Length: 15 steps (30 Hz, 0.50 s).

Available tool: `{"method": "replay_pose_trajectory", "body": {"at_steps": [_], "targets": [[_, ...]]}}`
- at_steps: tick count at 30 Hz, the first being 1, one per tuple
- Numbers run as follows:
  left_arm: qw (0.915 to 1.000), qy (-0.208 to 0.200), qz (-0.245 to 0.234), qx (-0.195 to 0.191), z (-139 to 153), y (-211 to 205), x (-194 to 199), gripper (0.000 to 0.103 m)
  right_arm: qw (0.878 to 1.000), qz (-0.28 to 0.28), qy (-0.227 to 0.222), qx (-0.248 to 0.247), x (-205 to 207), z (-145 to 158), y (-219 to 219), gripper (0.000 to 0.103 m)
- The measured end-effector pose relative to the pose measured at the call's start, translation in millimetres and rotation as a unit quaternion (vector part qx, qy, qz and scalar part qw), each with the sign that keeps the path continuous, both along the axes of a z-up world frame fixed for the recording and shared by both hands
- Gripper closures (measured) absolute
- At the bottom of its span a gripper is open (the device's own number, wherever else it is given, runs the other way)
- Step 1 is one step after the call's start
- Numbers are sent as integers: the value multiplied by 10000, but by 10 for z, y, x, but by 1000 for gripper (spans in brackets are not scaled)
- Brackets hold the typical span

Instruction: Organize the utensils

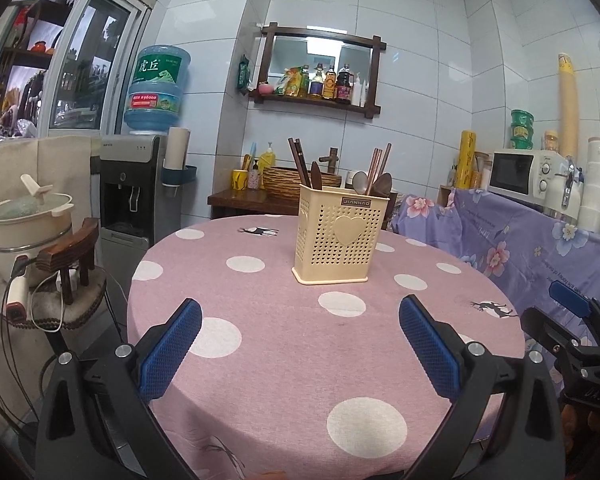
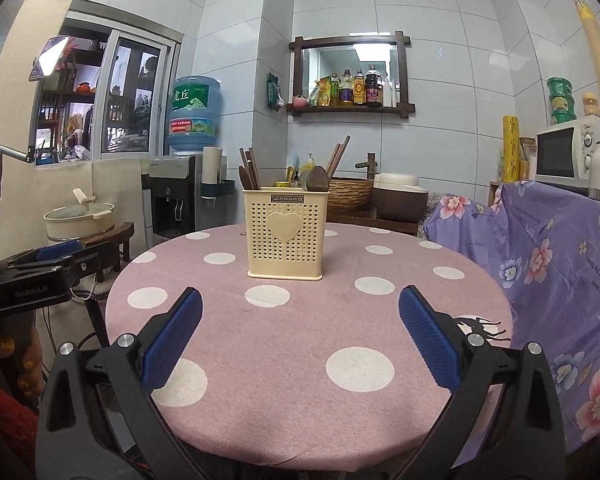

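Observation:
A cream perforated utensil holder (image 1: 337, 236) with a heart on its front stands on the round pink polka-dot table (image 1: 284, 332). Dark chopsticks (image 1: 300, 162) and a wooden spoon stand in its left part; a metal spoon (image 1: 360, 183), a wooden spoon and lighter chopsticks stand in its right part. The holder also shows in the right wrist view (image 2: 286, 234). My left gripper (image 1: 300, 320) is open and empty above the table's near side. My right gripper (image 2: 300, 320) is open and empty, also short of the holder; it shows at the right edge of the left wrist view (image 1: 572, 304).
A stool with a pot (image 1: 28, 220) and cables stands left of the table. A water dispenser (image 1: 134, 192) is behind it. A counter under purple floral cloth (image 1: 520, 248) with a microwave (image 1: 520, 176) is on the right. A low wooden stand with a basket (image 1: 296, 184) is behind the table.

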<state>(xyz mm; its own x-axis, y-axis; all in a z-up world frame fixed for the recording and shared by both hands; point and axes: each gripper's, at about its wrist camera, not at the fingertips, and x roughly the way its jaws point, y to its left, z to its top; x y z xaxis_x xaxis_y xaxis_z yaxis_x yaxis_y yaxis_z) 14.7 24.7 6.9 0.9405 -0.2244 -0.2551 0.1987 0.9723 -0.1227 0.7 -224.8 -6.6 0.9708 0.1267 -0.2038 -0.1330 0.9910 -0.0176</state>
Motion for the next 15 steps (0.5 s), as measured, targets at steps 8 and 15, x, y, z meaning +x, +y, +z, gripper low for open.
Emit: {"method": "replay_pose_trajectory", "body": {"at_steps": [8,15], "targets": [[9999,-52,0,92,1,-16,-39,5,10000,29,15,-6,15,-8,19,6],[10000,-10,44,-17,4,14,-30,5,10000,29,19,3,14,-12,17,6]]}}
